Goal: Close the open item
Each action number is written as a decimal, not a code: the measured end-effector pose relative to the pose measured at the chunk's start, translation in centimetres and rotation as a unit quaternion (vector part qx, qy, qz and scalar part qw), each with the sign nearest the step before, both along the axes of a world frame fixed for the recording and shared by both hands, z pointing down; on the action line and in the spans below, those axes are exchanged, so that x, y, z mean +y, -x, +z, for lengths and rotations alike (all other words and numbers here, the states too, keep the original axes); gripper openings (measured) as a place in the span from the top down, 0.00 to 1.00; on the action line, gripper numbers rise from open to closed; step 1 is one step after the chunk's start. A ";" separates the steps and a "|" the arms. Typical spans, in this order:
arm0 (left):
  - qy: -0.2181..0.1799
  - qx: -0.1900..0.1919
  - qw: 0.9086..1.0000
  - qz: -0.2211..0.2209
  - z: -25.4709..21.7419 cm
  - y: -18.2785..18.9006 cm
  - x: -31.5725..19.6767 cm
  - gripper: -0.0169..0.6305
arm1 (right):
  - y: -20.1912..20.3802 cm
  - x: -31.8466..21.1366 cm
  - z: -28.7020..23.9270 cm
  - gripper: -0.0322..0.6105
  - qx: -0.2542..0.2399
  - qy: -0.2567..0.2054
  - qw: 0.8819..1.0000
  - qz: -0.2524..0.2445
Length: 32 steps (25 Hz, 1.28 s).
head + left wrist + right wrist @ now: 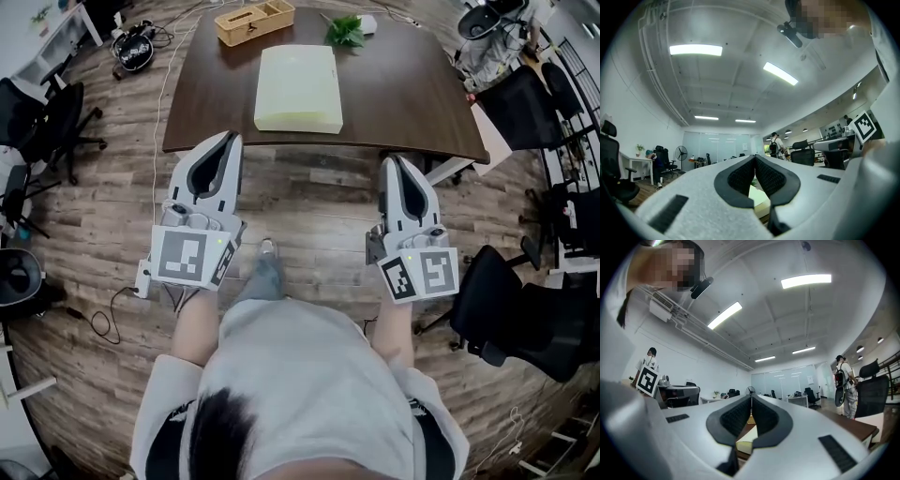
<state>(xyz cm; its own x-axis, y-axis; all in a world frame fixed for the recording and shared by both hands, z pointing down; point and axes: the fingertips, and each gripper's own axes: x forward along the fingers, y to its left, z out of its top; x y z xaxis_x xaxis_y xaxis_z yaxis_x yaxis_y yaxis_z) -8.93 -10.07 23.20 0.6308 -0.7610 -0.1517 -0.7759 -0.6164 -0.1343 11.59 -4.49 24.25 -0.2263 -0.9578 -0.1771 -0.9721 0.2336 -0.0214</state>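
**Grippers hanging empty, short of the table**

The person's grey-shirted torso (309, 375) is filling the bottom of the head view, with both tools held out just ahead of it over the wooden floor (309, 225). The left gripper (228, 141) is pointing toward 12 o'clock with its jaws pressed together at the tips and nothing between them. Its own view is showing the black pads (740, 178) meeting at a point. The right gripper (392, 161) is doing the same, closed tip to tip and carrying nothing.

The dark table (412, 94) is lying at 12 o'clock, well apart from both grippers. A pale flat box (298, 87) is sitting near its middle. At 11 o'clock from the box a wooden tray (254, 21) is standing with its top uncovered, and at 1 o'clock a small green plant (345, 31) is resting by the far edge.

The pale box is looking flat from here, so which item is the open one is not clear from these views. The work seems to be at the approach step, with nothing touched. The next move likely calls for stepping up to the table, finding the raised lid or flap, and bringing a gripper over it to press it down.
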 end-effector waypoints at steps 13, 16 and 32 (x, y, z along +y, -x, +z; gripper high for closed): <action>-0.009 -0.004 0.999 0.046 -0.9 -2.1 -13.7 0.96 | -1.2 -12.5 -1.2 0.93 0.004 -0.010 0.999 0.036; -0.009 -0.003 0.998 0.056 -0.8 -2.3 -16.3 0.96 | -1.2 -14.8 -1.1 0.93 0.005 -0.010 0.999 0.045; 0.019 -0.031 0.992 0.121 3.7 -3.9 -23.4 0.96 | -0.6 -21.2 0.5 0.93 0.015 0.025 0.997 0.069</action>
<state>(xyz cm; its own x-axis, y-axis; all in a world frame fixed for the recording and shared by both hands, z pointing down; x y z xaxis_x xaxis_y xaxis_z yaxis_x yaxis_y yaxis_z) -5.05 -33.45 26.95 0.8030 -0.5906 -0.0802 -0.5955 -0.7891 -0.1507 12.19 -25.70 24.74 -0.0955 -0.9879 -0.1224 -0.9954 0.0962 0.0003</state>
